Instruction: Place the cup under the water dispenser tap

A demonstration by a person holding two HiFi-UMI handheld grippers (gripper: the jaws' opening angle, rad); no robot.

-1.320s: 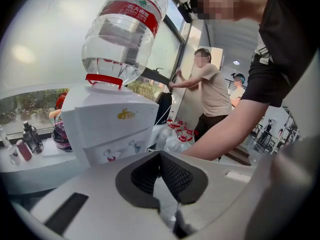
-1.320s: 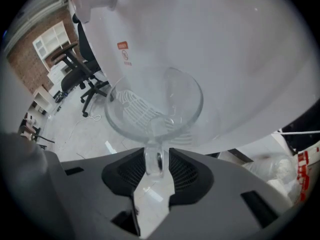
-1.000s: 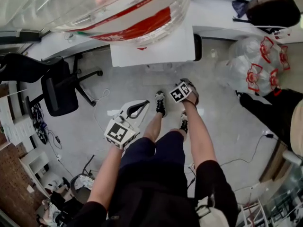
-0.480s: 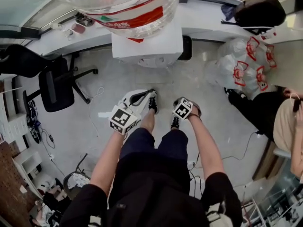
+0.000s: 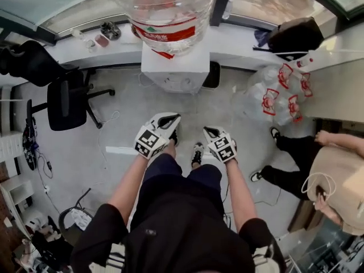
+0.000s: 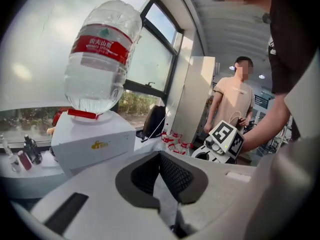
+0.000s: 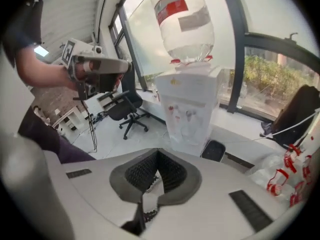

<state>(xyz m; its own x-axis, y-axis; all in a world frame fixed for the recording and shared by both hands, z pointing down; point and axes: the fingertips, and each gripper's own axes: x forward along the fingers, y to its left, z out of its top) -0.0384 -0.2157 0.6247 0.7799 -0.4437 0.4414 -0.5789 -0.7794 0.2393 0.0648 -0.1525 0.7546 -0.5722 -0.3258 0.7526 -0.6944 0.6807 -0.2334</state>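
No cup shows in any view. The white water dispenser [image 5: 175,67] stands against the window ledge with a clear bottle [image 5: 165,7] upside down on top. In the right gripper view the dispenser [image 7: 189,106] shows its front with the taps [image 7: 181,115], straight ahead and some way off. My left gripper [image 5: 172,118] and right gripper [image 5: 209,131] are held side by side above my legs, both pointing at the dispenser. The left gripper [image 6: 160,155] is shut with nothing between its pads. The right gripper [image 7: 158,151] is also shut and holds nothing.
A black office chair [image 5: 68,102] stands left of the dispenser. White bags with red print [image 5: 278,92] lie at its right, a black bin [image 7: 214,150] beside it. A person [image 5: 335,166] sits at the right. A black backpack [image 5: 296,36] rests on the ledge.
Both grippers have come up towards my head. The right one rose from down by my shoes to beside the left. The dispenser now sits farther off in the head view.
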